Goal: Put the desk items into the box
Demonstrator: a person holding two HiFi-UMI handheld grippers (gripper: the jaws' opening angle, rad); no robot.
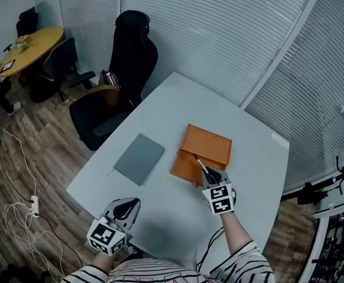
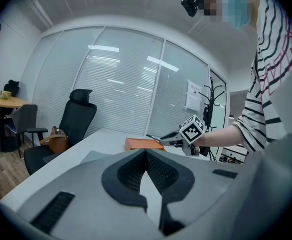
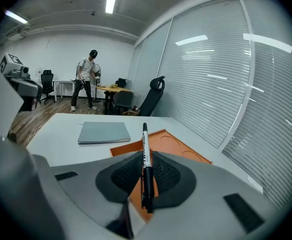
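An orange box (image 1: 201, 154) lies near the middle of the white table (image 1: 248, 175), also in the right gripper view as the orange box (image 3: 176, 146). My right gripper (image 1: 210, 175) is shut on a black-and-white marker pen (image 3: 145, 164), whose tip points out over the box's near edge; the head view shows the pen (image 1: 200, 165) above the box. A grey notebook (image 1: 139, 158) rests left of the box. My left gripper (image 1: 126, 208) hovers at the table's near left edge, jaws together with nothing between them (image 2: 147, 176).
A black office chair (image 1: 121, 75) with a brown bag (image 1: 108, 86) stands at the table's far left corner. A round yellow table (image 1: 30, 49) is further left. Cables and a power strip (image 1: 35, 205) lie on the wooden floor. Blinds wall the far side.
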